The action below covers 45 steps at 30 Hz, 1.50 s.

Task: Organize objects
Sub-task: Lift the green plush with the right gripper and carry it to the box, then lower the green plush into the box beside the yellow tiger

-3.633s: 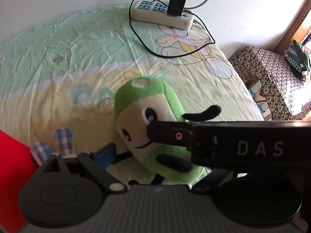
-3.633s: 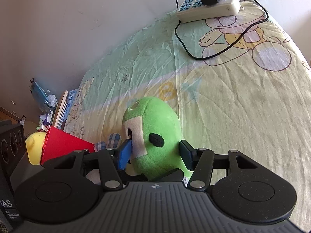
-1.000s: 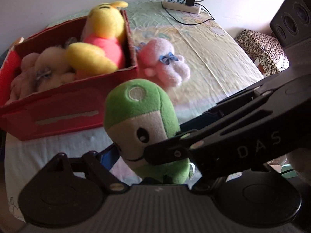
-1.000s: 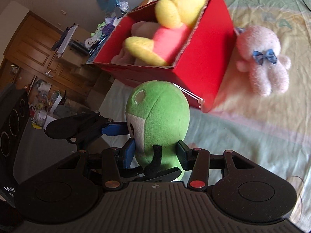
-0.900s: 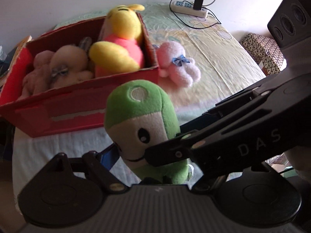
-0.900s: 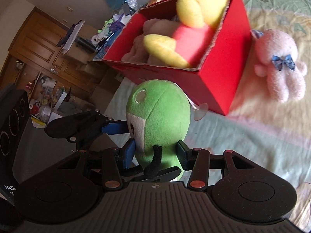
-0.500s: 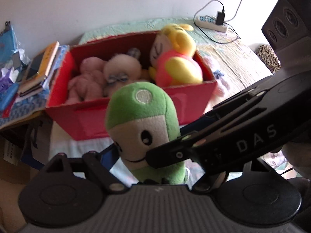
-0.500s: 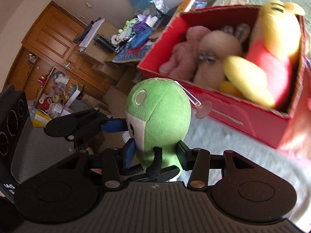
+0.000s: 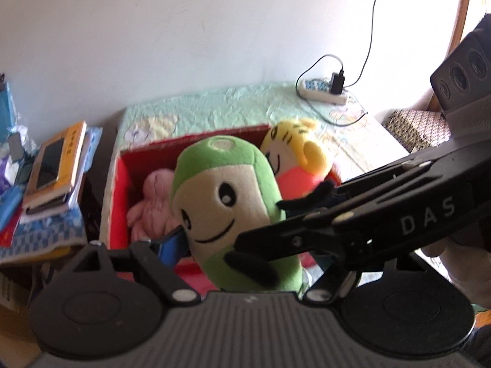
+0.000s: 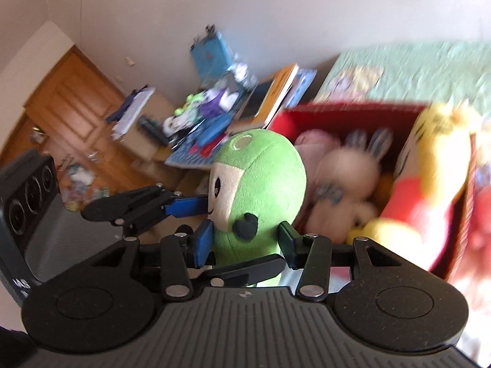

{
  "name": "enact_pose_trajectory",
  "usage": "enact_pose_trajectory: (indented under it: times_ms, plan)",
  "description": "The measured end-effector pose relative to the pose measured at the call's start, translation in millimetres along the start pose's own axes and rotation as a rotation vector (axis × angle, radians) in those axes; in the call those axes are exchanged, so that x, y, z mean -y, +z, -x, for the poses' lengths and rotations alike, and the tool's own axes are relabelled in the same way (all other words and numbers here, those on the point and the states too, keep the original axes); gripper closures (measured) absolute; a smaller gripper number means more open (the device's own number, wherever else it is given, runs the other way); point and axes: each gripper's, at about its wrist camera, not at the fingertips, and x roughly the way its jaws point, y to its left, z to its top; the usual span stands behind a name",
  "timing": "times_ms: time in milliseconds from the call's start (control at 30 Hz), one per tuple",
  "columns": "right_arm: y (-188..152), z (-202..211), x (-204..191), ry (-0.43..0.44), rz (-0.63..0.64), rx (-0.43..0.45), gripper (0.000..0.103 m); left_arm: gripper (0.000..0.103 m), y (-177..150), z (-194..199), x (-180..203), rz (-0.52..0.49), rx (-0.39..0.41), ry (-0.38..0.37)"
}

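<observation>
Green pod-shaped plush toy with cream smiling face (image 9: 227,205), clamped between both hand-held grippers, left (image 9: 245,242) and right (image 10: 245,242), each partly open and pressing its sides. Held upright just above the near rim of open red cardboard box (image 9: 119,190) on the bed's left end, holding pink (image 9: 153,205), beige (image 10: 346,184) and yellow-and-red (image 9: 294,159) soft toys.

A plain white wall (image 9: 184,46) backs the bed (image 9: 214,107); wooden cabinets (image 10: 76,107) stand beyond the cluttered side table (image 10: 190,153)

Plush toy (image 9: 227,202) before the box (image 9: 118,202), box on the bed (image 9: 214,107), books (image 9: 58,168) left of it, power strip (image 9: 322,90) behind
</observation>
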Motion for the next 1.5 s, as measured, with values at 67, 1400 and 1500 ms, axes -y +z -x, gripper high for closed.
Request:
enact_pose_trajectory:
  times_ms: [67, 1400, 1500]
  plan:
    - [6, 3, 1, -0.039, -0.001, 0.032, 0.054, 0.023, 10, -6, 1, -0.024, 0.017, -0.016]
    - [17, -21, 66, -0.318, -0.226, 0.116, 0.049, 0.016, 27, -137, -21, 0.02, -0.182, -0.182]
    - [17, -20, 71, -0.303, -0.254, 0.144, 0.051, 0.012, 26, -137, -20, 0.026, -0.191, -0.166]
